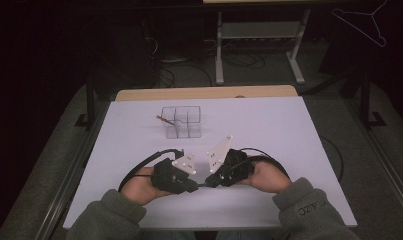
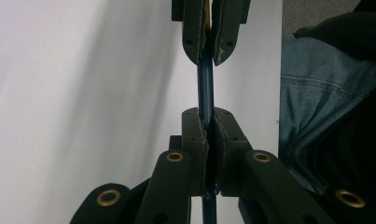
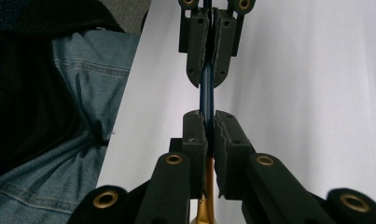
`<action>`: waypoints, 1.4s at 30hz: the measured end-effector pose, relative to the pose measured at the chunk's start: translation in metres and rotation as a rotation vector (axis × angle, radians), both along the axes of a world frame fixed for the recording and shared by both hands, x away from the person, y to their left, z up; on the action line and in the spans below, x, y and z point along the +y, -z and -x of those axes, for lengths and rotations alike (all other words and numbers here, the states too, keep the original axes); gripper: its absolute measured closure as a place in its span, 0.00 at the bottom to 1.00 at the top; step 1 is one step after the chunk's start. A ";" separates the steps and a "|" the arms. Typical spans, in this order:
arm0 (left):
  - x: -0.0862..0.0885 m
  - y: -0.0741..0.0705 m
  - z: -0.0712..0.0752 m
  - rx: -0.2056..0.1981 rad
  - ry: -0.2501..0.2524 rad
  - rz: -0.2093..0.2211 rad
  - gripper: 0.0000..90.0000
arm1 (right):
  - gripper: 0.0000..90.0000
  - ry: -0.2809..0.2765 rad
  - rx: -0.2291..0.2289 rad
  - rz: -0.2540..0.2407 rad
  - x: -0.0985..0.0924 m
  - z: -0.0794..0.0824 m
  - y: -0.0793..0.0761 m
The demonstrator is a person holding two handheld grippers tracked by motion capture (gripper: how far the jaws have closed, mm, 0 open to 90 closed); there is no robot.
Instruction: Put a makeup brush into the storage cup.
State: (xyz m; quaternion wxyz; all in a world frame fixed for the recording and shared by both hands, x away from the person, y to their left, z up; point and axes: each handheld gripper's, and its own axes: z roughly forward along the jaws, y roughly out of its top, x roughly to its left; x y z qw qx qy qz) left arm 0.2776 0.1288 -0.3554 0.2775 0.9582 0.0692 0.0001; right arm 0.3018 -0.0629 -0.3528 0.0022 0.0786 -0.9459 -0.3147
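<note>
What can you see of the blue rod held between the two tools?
The blue rod is thin, straight, dark blue, smooth and slightly glossy. The right gripper view shows a gold-coloured section below the blue. It spans the gap between the left tool and right tool, both clamped on it, held near the table's front edge.

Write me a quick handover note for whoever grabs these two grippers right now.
Left gripper: shut on one end of the dark blue pen.
Right gripper: shut on the pen's other end, tip to tip with the left, near the front of the white table.
Clear divided organizer: at mid-table, a thin brownish stick in its left side.
Done: pen lifted and held by both grippers.
Left, as a guess: pull it apart or cap it, then put it in the organizer. Keep both grips steady.
</note>
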 end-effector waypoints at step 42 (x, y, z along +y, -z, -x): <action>0.011 0.004 0.001 0.044 -0.013 0.066 0.85 | 0.92 0.005 0.041 0.006 -0.002 0.001 0.007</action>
